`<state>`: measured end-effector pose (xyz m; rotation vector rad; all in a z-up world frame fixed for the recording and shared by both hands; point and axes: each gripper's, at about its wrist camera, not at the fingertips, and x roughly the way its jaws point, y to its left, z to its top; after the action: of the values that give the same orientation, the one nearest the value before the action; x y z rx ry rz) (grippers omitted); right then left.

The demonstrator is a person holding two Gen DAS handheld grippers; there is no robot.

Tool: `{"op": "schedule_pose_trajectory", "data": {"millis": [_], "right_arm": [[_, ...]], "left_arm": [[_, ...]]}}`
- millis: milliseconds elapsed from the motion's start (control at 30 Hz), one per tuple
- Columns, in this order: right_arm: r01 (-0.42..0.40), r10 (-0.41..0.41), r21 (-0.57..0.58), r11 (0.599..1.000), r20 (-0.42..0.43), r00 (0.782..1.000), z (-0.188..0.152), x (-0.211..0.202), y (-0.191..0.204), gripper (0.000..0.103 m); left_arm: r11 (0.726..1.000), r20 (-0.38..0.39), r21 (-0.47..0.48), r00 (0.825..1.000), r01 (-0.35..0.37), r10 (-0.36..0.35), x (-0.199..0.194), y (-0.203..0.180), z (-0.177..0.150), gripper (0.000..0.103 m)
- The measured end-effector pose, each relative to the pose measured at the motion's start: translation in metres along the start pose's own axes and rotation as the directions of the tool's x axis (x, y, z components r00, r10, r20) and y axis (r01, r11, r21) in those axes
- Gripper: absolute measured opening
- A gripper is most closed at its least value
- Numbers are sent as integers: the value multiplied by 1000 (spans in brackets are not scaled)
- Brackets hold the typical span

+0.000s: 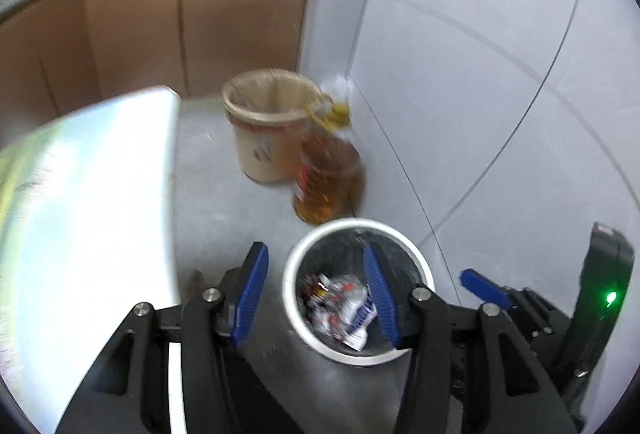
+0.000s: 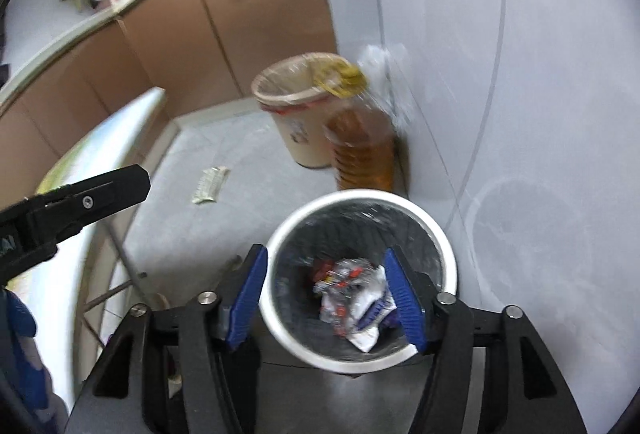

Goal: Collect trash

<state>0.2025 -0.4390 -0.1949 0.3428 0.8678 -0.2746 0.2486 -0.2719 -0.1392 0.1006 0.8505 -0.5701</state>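
A white-rimmed bin with a black liner [image 1: 296, 274] stands on the grey floor and holds crumpled wrappers [image 1: 344, 302]. It also shows in the right wrist view [image 2: 360, 197], with the wrappers [image 2: 356, 294] at its bottom. My left gripper [image 1: 316, 294] is open and empty above the bin's left rim. My right gripper [image 2: 332, 290] is open and empty, its jaws straddling the bin. A flat piece of litter [image 2: 210, 185] lies on the floor to the left.
A beige lined bin [image 1: 264, 129] and a large bottle of amber oil [image 1: 324, 177] stand by the white wall. A pale table edge [image 1: 100, 193] is at left. Brown cabinets [image 1: 160, 25] run behind. The other gripper's body [image 2: 72, 201] is at left.
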Motion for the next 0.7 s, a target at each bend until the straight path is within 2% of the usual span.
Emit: {"op": "schedule_pose_trajectory", "data": {"millis": [167,300,400,567,633,700], "right_arm": [[-51,56,-73,996,78,995,4,-50,46,77],[-102,122,-157,982,125,985,5,-87,87,86],[-131,166,-214,968,154,974,3,-111,119,92],[-141,204,-292,946,198,959,-4,-145,159,97],[-138,211,-315,939,210,955,-7,-155,172,103],[-137,219,-334,933,221,950,-10,-165,182,103]], "left_arm": [[996,68,-21,993,-92,93,-59,33,-13,48],[984,104,-58,979,-168,173,-99,63,-27,64],[966,154,-97,956,-239,251,-136,86,-39,67],[939,214,-158,917,-307,336,-185,116,-56,72],[928,232,-179,902,-328,364,-201,126,-62,74],[914,254,-202,882,-351,396,-219,135,-70,75]]}}
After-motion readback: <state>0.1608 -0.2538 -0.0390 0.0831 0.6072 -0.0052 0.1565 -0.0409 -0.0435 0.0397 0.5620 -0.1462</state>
